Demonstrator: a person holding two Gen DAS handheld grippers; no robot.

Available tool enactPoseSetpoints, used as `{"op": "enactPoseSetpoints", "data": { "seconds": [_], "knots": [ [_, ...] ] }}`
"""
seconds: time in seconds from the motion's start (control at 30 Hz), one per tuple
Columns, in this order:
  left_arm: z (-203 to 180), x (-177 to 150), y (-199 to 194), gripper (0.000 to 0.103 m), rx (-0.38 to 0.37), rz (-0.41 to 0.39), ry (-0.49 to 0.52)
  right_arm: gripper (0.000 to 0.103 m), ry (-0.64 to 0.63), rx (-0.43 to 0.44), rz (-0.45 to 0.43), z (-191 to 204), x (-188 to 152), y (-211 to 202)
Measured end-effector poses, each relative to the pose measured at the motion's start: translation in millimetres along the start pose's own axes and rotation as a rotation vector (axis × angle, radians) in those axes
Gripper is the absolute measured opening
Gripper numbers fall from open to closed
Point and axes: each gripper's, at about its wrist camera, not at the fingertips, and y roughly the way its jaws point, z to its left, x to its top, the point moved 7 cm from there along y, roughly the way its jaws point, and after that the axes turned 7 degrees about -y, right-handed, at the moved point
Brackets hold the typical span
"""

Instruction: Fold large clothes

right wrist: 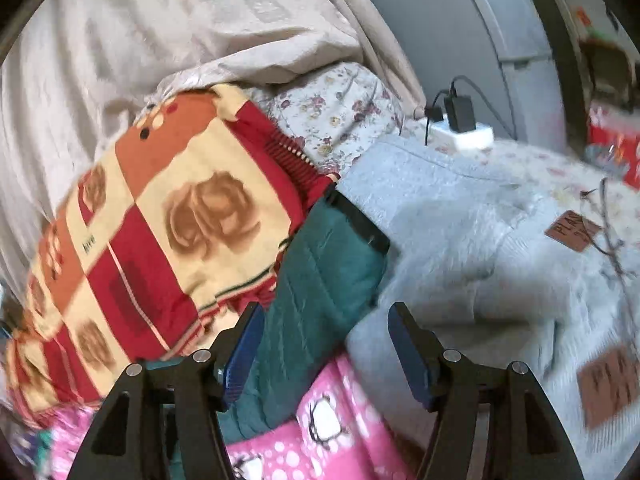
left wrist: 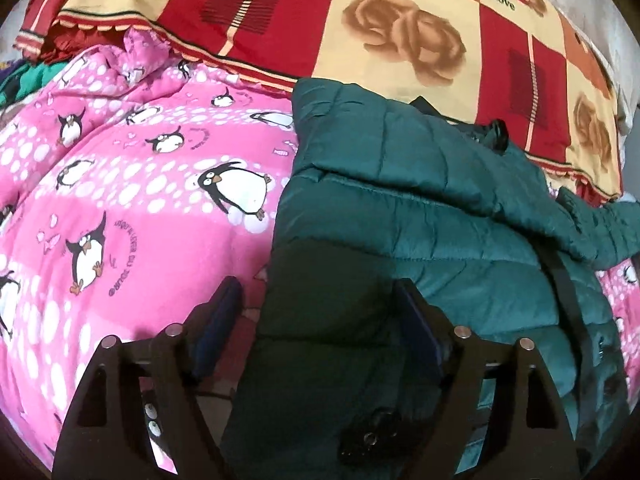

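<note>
Pink quilt left of green jacket open; rose pillow blocks behind; grey sweater crowds right.

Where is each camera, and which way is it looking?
Left wrist: sits on the left tool, looking down along its open fingers at the green puffer jacket on the pink penguin blanket; only the tool shows.
Right wrist: sits on the right tool, looking past its open fingers at the grey sweater and white charger block; only the tool shows.
Both see the jacket, the penguin blanket and the rose-patterned quilt.
</note>
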Motion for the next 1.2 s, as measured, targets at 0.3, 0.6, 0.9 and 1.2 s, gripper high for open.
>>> {"op": "enactPoseSetpoints", "data": {
  "seconds": [0.3, 0.6, 0.9, 1.2],
  "knots": [
    [6.3, -0.3, 1.3, 0.08, -0.025, 0.002, -0.024, 0.062, -0.011, -0.056, 0.051, -16.3, 1.9, 57.0],
    [1.6, -3.1, 1.2, 0.081, 0.019, 0.009, 0.01, 0.013, -0.173, -0.019, -0.008, 43.3, 4.6, 37.6],
    [25.1, 15.3, -42.5, 0.082, 0.302, -0.123, 0.07, 0.012, -0.268, 0.234, -0.015, 197.1, -29.1, 2.9],
    [61.5, -8.6, -17.6, 0.083, 0.399, -0.062, -0.03, 0.012, -0.324, 0.492, 0.082, 385.7, -102.0, 34.7]
  ]
}}
